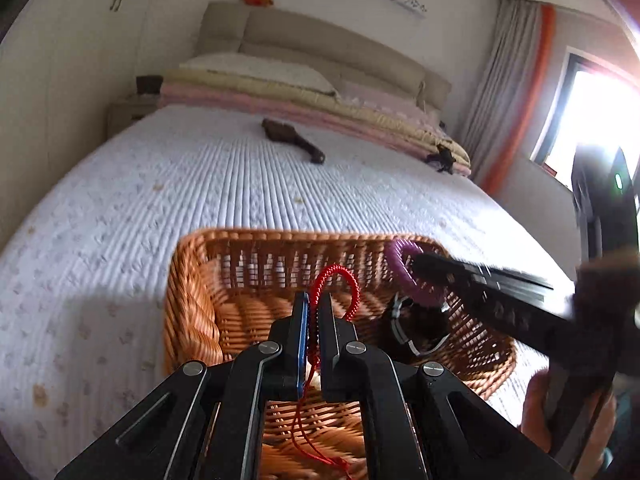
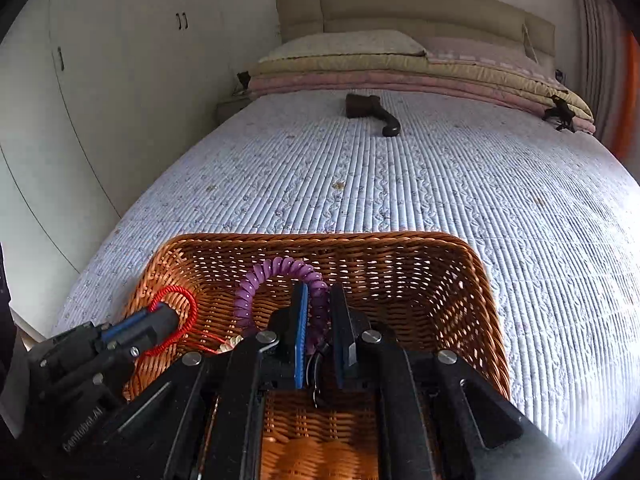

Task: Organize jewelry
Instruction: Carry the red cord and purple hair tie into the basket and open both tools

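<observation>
Jewelry here means two pieces, each pinched in a gripper above a wicker basket (image 2: 440, 264) that sits on the near end of a bed (image 2: 440, 184) covered with a pale quilted spread. The left gripper (image 1: 315, 300) has its jaws closed narrow on a red braided cord bracelet (image 1: 340, 280); the loop stands up past the fingertips over the basket's inside, and a thin red string trails down between the fingers toward the near rim. The right gripper (image 2: 319, 296) is clamped tight on a purple coiled bracelet (image 2: 276, 272), whose spiral arcs up and to the left of the fingertips, also over the basket's interior. In the left wrist view the right gripper comes in from the right, the purple ring at its tip near the basket's far right corner, with a dark strapped item (image 1: 416, 328) lying on the basket floor below it. Far up the bed a dark brown object (image 2: 370, 112) rests on the spread, before folded blankets (image 2: 400, 72) and a pillow (image 2: 348, 44) at the headboard.
</observation>
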A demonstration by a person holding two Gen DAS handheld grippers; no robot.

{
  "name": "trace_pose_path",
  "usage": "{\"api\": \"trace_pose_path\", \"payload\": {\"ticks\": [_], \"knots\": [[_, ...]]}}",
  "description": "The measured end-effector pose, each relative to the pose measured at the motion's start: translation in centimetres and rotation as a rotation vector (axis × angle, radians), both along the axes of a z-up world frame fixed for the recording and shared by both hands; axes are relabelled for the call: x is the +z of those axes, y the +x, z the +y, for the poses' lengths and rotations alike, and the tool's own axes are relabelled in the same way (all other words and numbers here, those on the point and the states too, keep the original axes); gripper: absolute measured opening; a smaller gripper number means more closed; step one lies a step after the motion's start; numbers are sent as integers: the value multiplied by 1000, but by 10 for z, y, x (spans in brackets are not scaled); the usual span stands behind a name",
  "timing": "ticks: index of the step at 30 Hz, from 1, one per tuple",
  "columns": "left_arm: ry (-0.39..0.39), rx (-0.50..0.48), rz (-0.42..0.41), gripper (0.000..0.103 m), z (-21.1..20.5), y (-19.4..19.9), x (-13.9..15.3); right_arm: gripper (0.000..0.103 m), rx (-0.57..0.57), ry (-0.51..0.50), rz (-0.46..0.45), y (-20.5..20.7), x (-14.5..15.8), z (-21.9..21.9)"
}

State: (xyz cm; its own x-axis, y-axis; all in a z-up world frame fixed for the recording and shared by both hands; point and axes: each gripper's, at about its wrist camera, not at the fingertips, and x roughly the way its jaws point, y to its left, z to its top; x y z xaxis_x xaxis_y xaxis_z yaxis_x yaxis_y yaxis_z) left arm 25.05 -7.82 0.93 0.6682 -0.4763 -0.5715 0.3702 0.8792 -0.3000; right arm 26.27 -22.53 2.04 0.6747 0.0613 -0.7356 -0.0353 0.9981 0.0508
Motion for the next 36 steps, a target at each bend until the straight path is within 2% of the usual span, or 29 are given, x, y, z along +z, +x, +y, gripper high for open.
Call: {"api": "trace_pose_path", "payload": {"ticks": [2,4,9,13,19,21,22,23,26,30,36], "knots": [[40,0,6,4,-6,4,-8,12,18,-65,34,16,-11,13],[52,-11,4,4,-11,7,-10,12,32,-87,53,25,-19,21],[82,1,36,5,-12,13,-22,12,31,-75,75,28,-37,20],[86,-6,7,8,-13,7,-16,13,19,-51,54,20,-33,15],[15,-33,19,30,-2,5,-12,15,28,-45,62,8,-31,13],[-14,-35,17,42,3,3,-9,20,31,-27,53,5,-30,9],[-35,-38,14,51,6,2,-7,27,34,-13,44,3,-29,6],[-55,-40,8,53,9,0,-5,35,30,-6,35,1,-27,4],[-64,-28,-1,53,13,-2,-2,36,17,11,3,-6,-21,-3],[-101,-32,-42,53,23,-16,10,36,8,48,-62,-36,0,-11],[-89,-14,-138,53,33,-66,44,36,8,35,-179,-134,27,-16]]}}
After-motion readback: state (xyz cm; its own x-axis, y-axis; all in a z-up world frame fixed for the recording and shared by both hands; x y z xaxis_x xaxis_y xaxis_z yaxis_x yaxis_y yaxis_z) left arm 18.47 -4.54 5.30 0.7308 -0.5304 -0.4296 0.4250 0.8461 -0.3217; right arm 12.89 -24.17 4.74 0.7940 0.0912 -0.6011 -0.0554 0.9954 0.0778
